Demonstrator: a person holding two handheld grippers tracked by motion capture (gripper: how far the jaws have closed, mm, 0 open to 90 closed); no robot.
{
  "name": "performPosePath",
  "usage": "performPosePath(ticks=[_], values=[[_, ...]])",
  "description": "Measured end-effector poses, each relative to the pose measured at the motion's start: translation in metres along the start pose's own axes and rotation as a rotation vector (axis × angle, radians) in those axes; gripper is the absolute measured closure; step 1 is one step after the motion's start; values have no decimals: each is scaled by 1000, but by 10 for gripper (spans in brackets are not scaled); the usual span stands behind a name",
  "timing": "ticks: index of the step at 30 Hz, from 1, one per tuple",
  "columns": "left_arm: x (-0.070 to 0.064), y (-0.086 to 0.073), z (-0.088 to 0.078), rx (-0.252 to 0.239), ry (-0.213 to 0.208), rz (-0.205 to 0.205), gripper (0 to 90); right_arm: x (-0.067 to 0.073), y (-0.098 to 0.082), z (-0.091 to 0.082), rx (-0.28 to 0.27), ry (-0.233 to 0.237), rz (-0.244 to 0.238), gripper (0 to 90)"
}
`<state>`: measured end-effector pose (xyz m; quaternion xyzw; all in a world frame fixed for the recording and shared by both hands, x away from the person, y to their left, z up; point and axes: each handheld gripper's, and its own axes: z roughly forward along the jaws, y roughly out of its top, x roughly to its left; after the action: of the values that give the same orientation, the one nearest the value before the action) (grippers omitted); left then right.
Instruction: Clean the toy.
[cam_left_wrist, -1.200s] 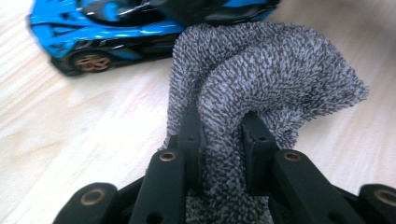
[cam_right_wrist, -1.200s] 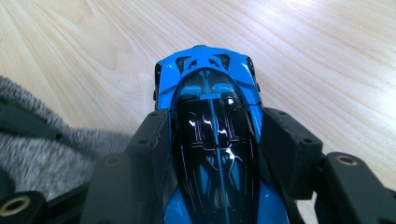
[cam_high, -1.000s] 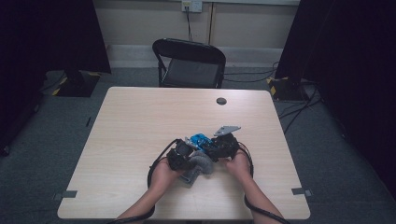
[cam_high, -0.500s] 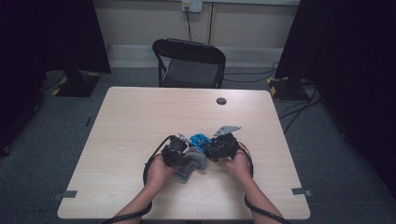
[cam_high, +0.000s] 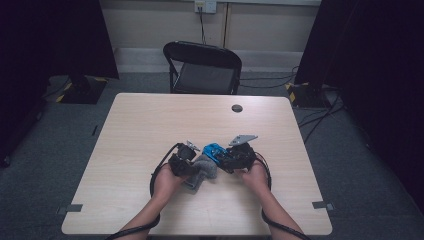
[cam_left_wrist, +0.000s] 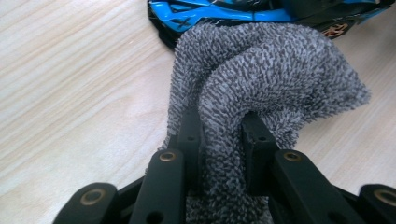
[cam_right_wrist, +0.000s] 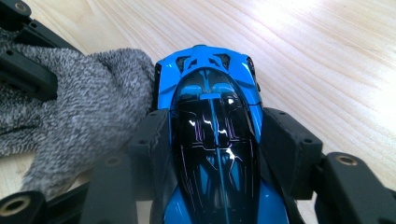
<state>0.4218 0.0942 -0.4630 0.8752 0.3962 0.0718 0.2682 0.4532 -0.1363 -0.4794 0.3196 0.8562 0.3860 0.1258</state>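
Left gripper view catches the left claw (cam_left_wrist: 223, 140) clamped on a fold of grey cloth (cam_left_wrist: 261, 79), which presses against the blue toy car (cam_left_wrist: 219, 11). Right gripper view adds the right claw (cam_right_wrist: 219, 140) gripping that car's sides. High view places all this on the tabletop (cam_high: 150, 125), well nearer than the black chair (cam_high: 202, 65).

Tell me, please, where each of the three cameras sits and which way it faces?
High view: above the person's side, looking forward and down on the table; forearms, left gripper, right gripper.
Left gripper view: rides that gripper, looking along black jaws clamped on the cloth.
Right gripper view: rides that gripper, looking along jaws clamped on the car.
Shared: both gripper views show cloth touching car.
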Motion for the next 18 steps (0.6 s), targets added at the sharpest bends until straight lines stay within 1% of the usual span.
performPosePath(ticks=[1, 8, 15, 16, 17, 18], values=[[1, 0, -1, 2, 7, 2, 732, 0, 0, 0, 1, 0, 0, 433], [11, -3, -3, -3, 17, -30, 732, 0, 0, 0, -1, 1, 0, 433], [19, -3, -5, 3, 33, -35, 732, 0, 0, 0, 0, 1, -1, 433], [20, -4, -5, 0, 37, -48, 732, 0, 0, 0, 0, 1, -1, 433], [22, -5, -6, -1, 41, -47, 732, 0, 0, 0, -2, 0, -1, 433], [25, -5, -6, -3, 41, -59, 732, 0, 0, 0, -3, 0, -1, 433]])
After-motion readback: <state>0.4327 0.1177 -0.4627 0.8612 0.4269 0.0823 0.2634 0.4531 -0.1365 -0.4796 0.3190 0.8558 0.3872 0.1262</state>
